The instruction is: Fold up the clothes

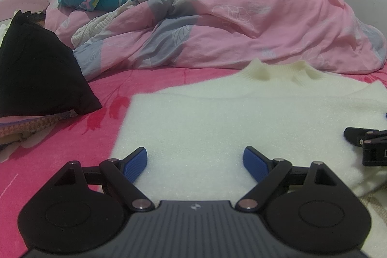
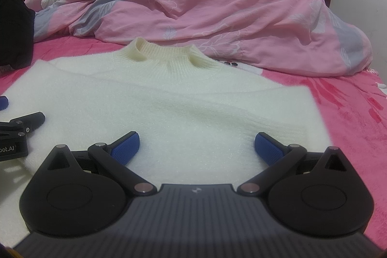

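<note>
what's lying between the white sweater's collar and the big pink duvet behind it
Almost nothing: a narrow strip of the pink bedsheet. In both wrist views the sweater collar sits just before the duvet edge.

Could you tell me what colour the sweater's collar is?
Cream, ribbed collar; clearest in the right wrist view.

We found open pink bedsheet [image 2: 358, 113] right of the cream sweater [image 2: 169, 108]; a heaped quilt [image 1: 241, 23] walled off the far side, and a black bag [image 1: 36, 74] blocked the left.
</note>
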`<state>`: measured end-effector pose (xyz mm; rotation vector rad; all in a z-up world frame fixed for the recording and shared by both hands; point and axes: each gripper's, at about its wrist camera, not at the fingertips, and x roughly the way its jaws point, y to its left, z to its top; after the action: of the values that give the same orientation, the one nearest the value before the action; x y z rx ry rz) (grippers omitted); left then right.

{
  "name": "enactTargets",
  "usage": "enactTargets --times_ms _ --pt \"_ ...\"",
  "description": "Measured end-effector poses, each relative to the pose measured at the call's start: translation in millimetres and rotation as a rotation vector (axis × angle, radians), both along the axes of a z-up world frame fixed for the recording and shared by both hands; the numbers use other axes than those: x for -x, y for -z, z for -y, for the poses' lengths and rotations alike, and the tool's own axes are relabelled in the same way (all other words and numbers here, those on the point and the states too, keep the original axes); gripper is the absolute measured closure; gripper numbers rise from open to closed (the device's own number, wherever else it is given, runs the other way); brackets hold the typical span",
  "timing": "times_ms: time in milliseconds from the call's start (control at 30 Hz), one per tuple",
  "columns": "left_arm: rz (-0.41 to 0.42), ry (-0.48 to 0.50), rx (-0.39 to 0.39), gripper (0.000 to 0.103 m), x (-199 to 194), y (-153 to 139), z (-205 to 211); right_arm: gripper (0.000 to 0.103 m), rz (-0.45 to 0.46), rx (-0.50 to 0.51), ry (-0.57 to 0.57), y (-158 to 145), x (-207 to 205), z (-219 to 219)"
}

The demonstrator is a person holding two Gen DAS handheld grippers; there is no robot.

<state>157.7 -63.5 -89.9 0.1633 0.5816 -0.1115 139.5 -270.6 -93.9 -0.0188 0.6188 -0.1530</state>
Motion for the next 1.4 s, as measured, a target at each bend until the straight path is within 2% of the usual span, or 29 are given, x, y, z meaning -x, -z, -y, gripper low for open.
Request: enactTargets --times_ms 500,633,767,933,1000,1067,1100,1133,1167,1200,1233,1267,1300,1333,1367,1400 --pt "0.0 -0.002 -0.002 0.015 0 0 2 0.001 0.002 0.001 0.002 0 0 -1" --pt "0.0 -0.002 -0.002 0.015 0 0 2 0.001 0.01 -0.045 -0.005 -2 1 6" --pt "-0.001 -0.003 0.0 0.015 0 -1 2 0.001 0.105 -0.195 -0.019 -19 12 37" --pt "-0.006 -0.004 0.01 0.015 0 -6 0 0.003 0.255 -0.242 0.04 -39 28 63" --pt "0.017 0.006 0.04 0.015 6 -14 -4 0.01 0.26 -0.242 0.025 -40 29 63" --pt "0.047 0.025 0.067 0.015 14 -22 -9 0.031 0.238 -0.241 -0.007 -39 27 57" --pt "0.056 0.04 0.073 0.015 18 -26 -11 0.039 0.223 -0.24 -0.025 -38 26 53" --pt "0.057 0.052 0.075 0.015 21 -30 -14 0.052 0.201 -0.239 -0.045 -36 23 49" --pt "0.051 0.065 0.079 0.019 23 -31 -15 0.062 0.166 -0.246 -0.072 -34 21 43" --pt "0.045 0.078 0.082 0.023 24 -31 -17 0.069 0.137 -0.259 -0.104 -31 19 37" --pt "0.033 0.093 0.083 0.034 24 -30 -17 0.083 0.108 -0.272 -0.137 -28 17 31" --pt "0.02 0.107 0.084 0.045 23 -29 -17 0.089 0.084 -0.264 -0.165 -26 16 24" --pt "0.006 0.117 0.081 0.05 20 -26 -16 0.09 0.06 -0.257 -0.194 -23 16 17" --pt "-0.01 0.114 0.076 0.06 17 -22 -16 0.093 0.023 -0.248 -0.224 -18 14 11" --pt "-0.026 0.109 0.071 0.066 14 -17 -16 0.097 0.001 -0.263 -0.218 -14 15 13" --pt "-0.032 0.105 0.08 0.066 12 -14 -18 0.1 -0.021 -0.277 -0.213 -9 16 15"
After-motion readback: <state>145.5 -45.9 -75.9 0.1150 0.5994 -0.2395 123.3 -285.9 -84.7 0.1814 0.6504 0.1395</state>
